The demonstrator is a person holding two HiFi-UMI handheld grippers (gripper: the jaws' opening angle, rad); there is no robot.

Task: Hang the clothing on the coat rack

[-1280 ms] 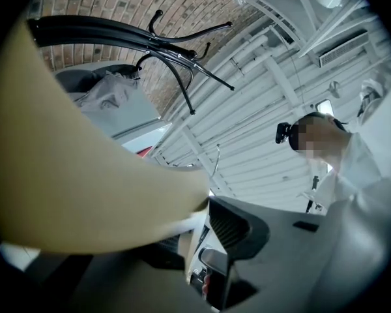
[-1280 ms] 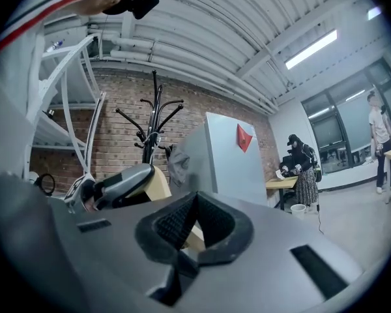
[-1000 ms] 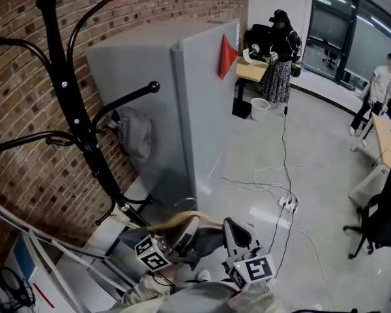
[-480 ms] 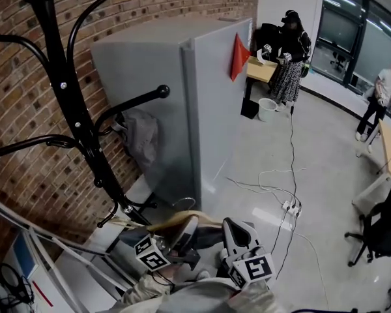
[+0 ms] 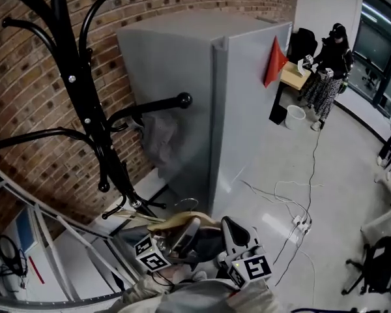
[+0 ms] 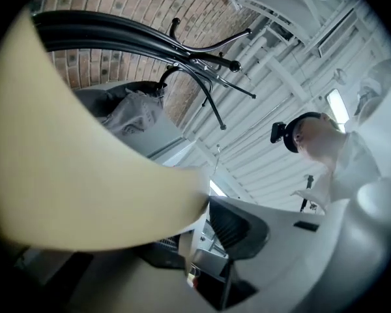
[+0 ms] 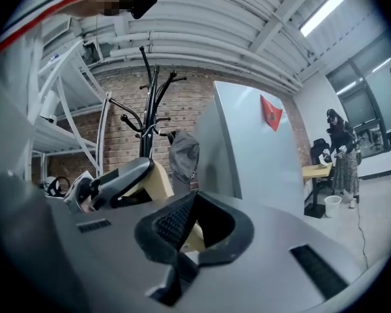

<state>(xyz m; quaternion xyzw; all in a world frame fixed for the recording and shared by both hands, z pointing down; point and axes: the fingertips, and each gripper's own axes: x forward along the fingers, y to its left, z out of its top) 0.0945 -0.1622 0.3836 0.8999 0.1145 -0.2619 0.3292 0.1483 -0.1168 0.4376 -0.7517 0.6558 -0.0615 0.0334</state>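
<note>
Brick wall [image 5: 26, 64] behind; grey cabinet [image 5: 247, 109] right of black coat rack [image 5: 85, 109]; tan wooden hanger [image 5: 176, 220] with grey garment [image 5: 208, 241] low, near rack's foot, not hung; left gripper [image 6: 205, 207] clamped on hanger; right gripper [image 7: 189, 223] seemingly clamped on its other end.

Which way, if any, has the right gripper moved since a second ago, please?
Yes: against the grey cabinet, the right gripper shifted left, toward the coat rack.
</note>
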